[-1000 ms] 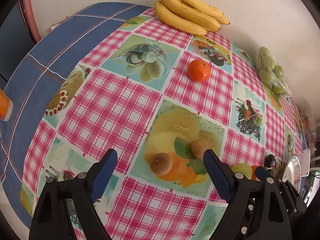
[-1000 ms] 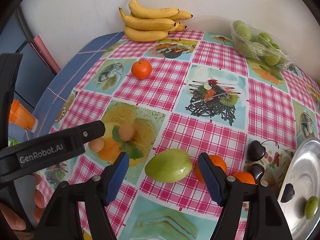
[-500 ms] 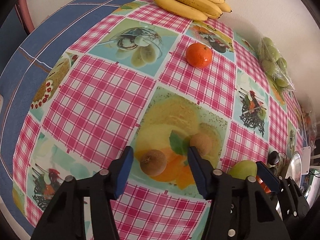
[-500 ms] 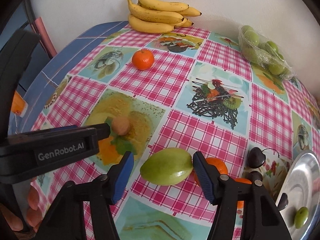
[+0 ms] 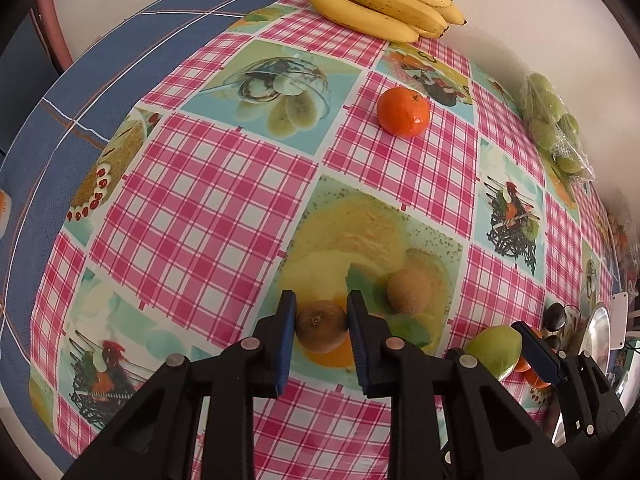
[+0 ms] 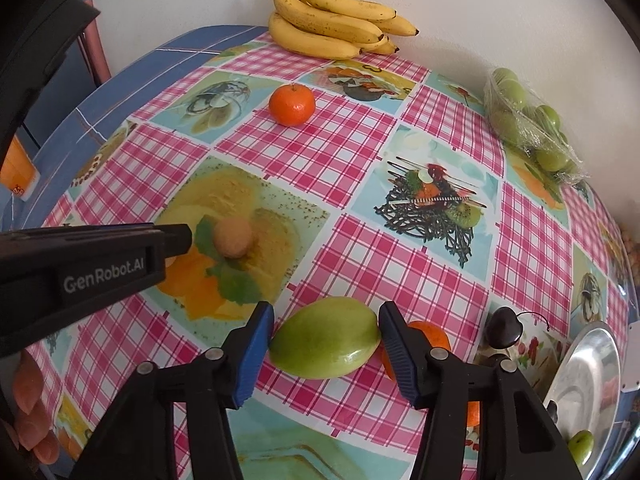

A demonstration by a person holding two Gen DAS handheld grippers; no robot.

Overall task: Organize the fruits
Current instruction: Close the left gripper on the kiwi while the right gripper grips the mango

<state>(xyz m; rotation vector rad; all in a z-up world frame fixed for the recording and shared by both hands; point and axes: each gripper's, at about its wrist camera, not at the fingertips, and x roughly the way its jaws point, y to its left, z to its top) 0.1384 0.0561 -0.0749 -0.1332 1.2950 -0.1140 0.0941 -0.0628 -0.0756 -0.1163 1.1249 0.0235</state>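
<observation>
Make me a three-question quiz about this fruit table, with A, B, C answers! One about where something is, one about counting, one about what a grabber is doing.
1. Where do the bananas lie?
A. by the wall at the far edge of the table
B. on the metal plate
C. between blue pads

2. How many brown kiwis show in the left wrist view?
A. one
B. two
C. four

3. What is the left gripper doing?
A. hanging open over bare cloth
B. shut on a brown kiwi
C. holding the mandarin

Answers:
1 A: the bunch rests against the white wall.
2 B: one kiwi between the pads, a second kiwi just beyond it.
3 B: both blue pads press its sides, while the mandarin sits alone farther back.
</observation>
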